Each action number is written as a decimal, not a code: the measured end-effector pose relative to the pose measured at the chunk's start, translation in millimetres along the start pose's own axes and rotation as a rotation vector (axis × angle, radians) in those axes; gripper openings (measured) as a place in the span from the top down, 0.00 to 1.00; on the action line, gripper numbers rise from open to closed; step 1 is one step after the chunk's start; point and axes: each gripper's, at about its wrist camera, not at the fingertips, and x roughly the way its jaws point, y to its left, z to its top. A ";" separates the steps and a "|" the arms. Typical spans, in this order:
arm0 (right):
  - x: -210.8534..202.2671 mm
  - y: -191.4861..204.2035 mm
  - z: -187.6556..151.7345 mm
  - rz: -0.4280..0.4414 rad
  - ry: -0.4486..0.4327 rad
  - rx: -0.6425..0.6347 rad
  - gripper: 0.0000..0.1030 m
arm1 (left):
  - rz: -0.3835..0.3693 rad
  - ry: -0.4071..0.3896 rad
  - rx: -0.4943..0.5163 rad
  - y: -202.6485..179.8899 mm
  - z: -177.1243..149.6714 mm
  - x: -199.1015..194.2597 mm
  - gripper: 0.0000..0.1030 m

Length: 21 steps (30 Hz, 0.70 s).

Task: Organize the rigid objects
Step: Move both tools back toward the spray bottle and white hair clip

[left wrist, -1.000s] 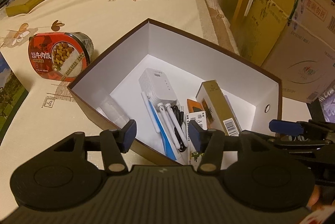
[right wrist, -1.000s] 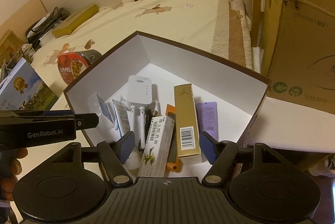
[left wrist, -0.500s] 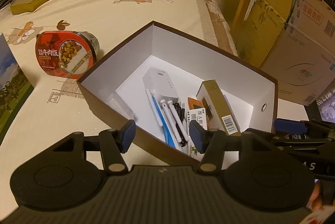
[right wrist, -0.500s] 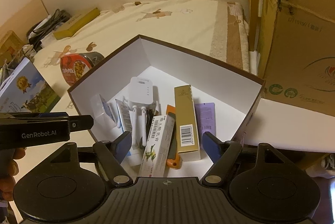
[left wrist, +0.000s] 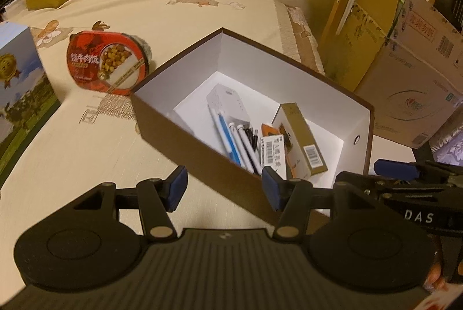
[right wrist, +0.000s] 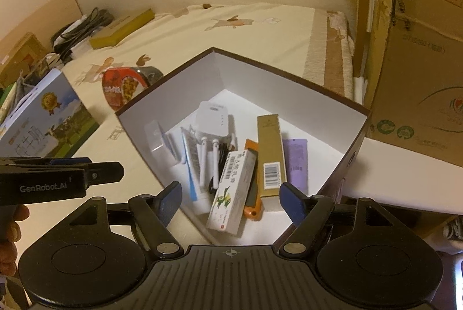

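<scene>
A: Left wrist view: the left gripper [left wrist: 224, 188] hangs with jaws apart and empty, near the brown box [left wrist: 202, 148]; the red food tub [left wrist: 108, 67] lies beyond its far-left wall.

B: Right wrist view: the right gripper [right wrist: 231, 201], jaws just widened, empty, above the box's near corner. The packed items look done; next, probably fetch that tub.

carton [left wrist: 17, 95] cut by left edge; box [left wrist: 202, 148] wall hides router [left wrist: 228, 104] antennas' ends

A box [right wrist: 289, 95] sits on the table [left wrist: 72, 153], holding a router [right wrist: 212, 116], cartons and tubes; a food bowl [left wrist: 108, 65] lies left of it.
</scene>
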 end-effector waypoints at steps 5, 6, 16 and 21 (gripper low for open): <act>-2.9 3.9 -7.7 0.015 0.019 0.002 0.31 | 0.016 0.005 -0.034 11.6 -15.5 -14.9 0.49; -3.1 5.2 -9.6 0.019 0.024 0.001 0.31 | 0.018 0.006 -0.042 14.0 -18.1 -17.0 0.49; -2.4 21.4 -32.7 0.051 0.087 -0.020 0.31 | 0.056 0.039 -0.119 36.3 -53.7 -35.4 0.49; 2.4 33.9 -48.8 0.071 0.135 -0.047 0.31 | 0.077 0.093 -0.153 46.4 -82.4 -38.5 0.49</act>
